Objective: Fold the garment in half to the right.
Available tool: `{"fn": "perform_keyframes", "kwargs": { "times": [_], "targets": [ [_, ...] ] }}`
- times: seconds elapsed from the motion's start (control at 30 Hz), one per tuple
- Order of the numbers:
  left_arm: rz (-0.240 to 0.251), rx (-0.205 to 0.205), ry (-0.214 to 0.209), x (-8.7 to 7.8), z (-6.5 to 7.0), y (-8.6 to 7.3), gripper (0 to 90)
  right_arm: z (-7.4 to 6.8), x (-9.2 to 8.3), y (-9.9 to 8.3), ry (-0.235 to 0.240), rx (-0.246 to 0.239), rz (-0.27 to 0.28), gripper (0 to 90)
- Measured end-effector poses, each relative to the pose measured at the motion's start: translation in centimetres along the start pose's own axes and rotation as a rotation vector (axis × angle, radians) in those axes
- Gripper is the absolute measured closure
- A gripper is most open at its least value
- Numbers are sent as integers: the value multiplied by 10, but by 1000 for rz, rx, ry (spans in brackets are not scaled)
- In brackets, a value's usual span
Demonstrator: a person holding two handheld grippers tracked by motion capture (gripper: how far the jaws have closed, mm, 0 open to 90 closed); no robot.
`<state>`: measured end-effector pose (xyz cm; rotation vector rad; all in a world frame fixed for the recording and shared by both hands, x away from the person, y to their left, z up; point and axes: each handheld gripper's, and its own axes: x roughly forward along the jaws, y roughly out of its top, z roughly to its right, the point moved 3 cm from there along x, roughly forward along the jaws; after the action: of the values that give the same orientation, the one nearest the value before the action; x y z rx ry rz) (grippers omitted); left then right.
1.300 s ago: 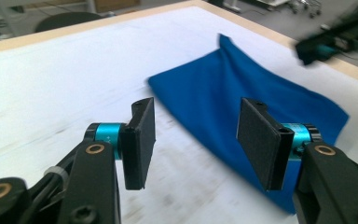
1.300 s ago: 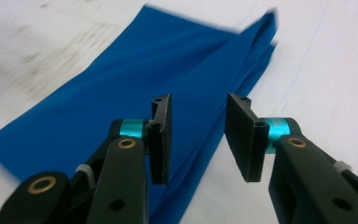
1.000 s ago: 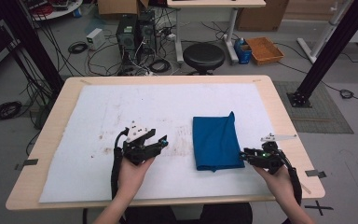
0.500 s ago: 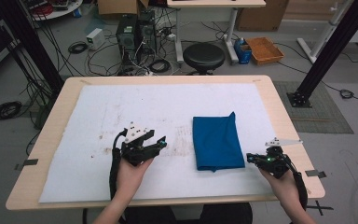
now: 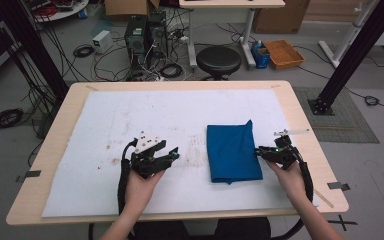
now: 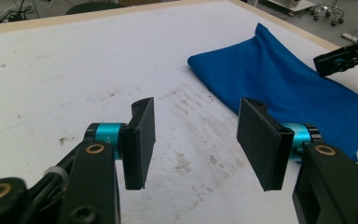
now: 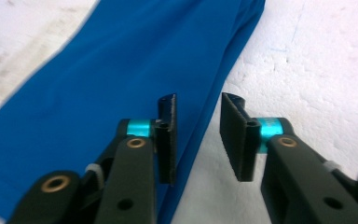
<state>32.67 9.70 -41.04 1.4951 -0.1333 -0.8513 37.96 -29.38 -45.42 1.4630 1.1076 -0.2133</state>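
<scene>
Straddling the blue cloth's [image 7: 121, 65] right edge, the right claw [image 7: 196, 135] stands narrow, empty — left claw [image 6: 193, 140] wide, farther off.

1. Blue cloth [image 5: 231, 154]: woven fabric, matt, smooth, with soft folds at its edges.
2. Counter [image 5: 300, 120]: light wood rim, smooth, low sheen.
3. White sheet [image 5: 180, 115] covering the counter: matt, slightly rough, foam-like grain; brown stains in places.
4. Left gripper [image 6: 196, 140]: black matt plastic arms, finely textured black pads, glossy turquoise metal collars, brass-coloured rivets.
5. Right gripper [image 7: 196, 135]: same finish.
</scene>
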Motion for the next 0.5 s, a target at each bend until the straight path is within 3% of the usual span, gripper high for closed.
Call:
{"fn": "perform_keyframes", "kwargs": {
  "times": [0.07, 0.23, 0.3, 0.37, 0.43, 0.5],
  "targets": [
    [-3, 3, -2, -1, 0, 0, 469, -1, 2, -2, -15, -22, -18, 899],
    [-3, 0, -4, 0, -1, -1, 469, 3, -5, -5, -33, -25, -6, 900],
    [-4, 1, -4, 0, -1, 0, 468, 5, -8, -1, -19, -11, 27, 778],
    [-2, 1, -7, 0, -1, 0, 469, 6, -9, 2, -22, 3, 37, 772],
    [-3, 3, -6, 0, 0, 0, 468, 7, -6, 16, -19, 39, 63, 644],
    [-2, 4, -6, 0, -1, -1, 469, 6, 1, 24, -5, 55, 57, 631]
  ]
}}
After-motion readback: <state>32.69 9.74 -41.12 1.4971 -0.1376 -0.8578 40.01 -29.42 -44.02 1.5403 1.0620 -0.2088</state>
